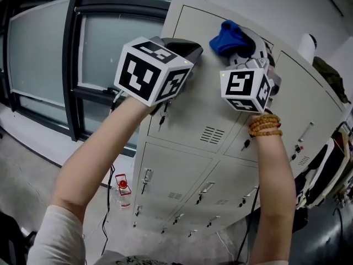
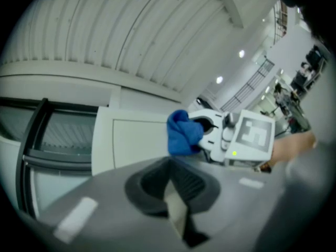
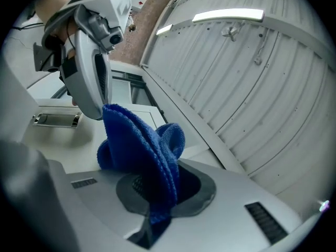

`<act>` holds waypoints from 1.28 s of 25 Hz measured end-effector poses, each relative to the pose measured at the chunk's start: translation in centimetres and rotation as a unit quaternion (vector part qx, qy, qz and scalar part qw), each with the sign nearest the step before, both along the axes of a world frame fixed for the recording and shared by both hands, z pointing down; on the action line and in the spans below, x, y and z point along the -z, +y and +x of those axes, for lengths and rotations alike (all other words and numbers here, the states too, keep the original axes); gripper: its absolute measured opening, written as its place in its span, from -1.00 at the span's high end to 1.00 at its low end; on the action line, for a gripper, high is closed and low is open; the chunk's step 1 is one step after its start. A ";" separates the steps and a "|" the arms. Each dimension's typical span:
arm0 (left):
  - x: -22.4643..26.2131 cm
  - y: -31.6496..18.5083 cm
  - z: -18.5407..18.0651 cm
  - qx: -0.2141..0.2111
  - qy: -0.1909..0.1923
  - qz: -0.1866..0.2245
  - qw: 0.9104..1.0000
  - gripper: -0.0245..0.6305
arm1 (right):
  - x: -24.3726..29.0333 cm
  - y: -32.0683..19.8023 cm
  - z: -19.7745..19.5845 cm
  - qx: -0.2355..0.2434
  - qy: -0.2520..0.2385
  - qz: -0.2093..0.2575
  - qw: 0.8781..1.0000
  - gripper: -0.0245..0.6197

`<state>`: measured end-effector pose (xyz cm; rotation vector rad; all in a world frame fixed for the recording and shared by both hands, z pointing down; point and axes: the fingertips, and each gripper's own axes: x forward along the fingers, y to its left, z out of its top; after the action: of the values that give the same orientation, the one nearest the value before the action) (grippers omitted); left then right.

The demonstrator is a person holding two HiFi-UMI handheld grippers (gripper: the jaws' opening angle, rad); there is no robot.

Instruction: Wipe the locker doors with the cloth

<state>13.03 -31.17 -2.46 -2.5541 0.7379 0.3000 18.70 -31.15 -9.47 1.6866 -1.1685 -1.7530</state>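
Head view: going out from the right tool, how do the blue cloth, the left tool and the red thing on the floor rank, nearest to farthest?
1. blue cloth, clamped in the right tool itself, up against the locker.
2. left tool, just beside it on the left.
3. red thing, far down on the floor, lower left.

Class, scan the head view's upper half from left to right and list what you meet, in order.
Window → left gripper → blue cloth → dark fabric at far right.
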 end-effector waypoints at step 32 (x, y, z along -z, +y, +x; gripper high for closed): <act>-23.4 1.8 6.5 -0.057 -0.038 -0.147 0.987 0.92 | -35.1 1.0 4.8 -0.037 0.070 -0.117 0.990 0.83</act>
<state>19.49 -29.35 20.92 -2.8756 0.6489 0.1361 23.49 -30.13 25.68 1.4283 -1.1808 -1.5938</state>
